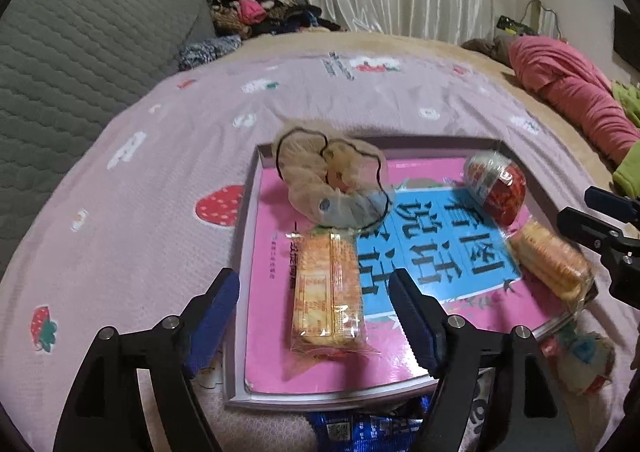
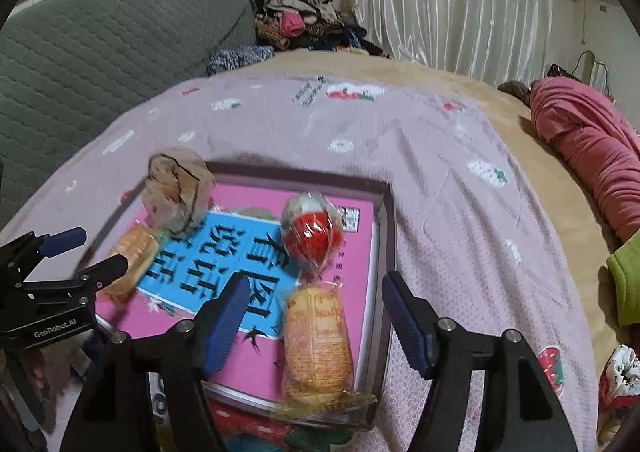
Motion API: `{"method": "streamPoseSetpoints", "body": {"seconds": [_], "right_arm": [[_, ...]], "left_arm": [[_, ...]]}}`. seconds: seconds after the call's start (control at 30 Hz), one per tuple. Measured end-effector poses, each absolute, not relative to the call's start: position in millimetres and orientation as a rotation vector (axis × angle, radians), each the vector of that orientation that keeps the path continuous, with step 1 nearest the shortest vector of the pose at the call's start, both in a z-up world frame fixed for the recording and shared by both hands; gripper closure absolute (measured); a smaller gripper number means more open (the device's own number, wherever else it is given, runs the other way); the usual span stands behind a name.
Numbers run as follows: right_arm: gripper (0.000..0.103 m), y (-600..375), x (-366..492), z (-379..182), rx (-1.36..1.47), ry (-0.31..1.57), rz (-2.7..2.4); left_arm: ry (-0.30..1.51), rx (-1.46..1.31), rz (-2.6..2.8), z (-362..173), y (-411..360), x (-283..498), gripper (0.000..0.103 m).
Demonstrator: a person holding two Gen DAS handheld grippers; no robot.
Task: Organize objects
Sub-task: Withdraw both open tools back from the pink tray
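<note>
Orange cracker packs (image 1: 328, 288) lie flat in the pink box lid (image 1: 256, 244).

blue packet (image 1: 360, 430) at 6 o'clock is half hidden under the box (image 1: 248, 236), floral thing (image 2: 620, 384) at 4 o'clock gets cut off.

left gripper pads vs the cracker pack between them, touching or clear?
Apart. The left wrist view shows the left gripper open, with pink tray floor visible between each blue pad and the cracker pack lying flat in the tray.
</note>
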State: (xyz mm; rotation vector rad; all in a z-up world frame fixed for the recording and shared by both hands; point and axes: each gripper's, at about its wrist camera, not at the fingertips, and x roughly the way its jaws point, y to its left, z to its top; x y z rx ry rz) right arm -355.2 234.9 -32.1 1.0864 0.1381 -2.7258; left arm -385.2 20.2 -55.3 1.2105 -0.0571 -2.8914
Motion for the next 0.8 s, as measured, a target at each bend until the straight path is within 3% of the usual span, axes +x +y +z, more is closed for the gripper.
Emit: {"method": "streamPoseSetpoints", "body": {"seconds": [0.37, 0.8], "right_arm": [[0.016, 229.7, -317.0, 19.3, 0.88, 0.128, -2.815], [0.012, 226.3, -233.9, 65.6, 0.794, 0.122, -2.817]], "left_arm": [[-0.049, 1.078, -2.96, -12.5, 22.6, -346.9, 0.024], [-0.052, 1.14, -2.962, -5.5, 36.8, -278.9, 0.024]]}}
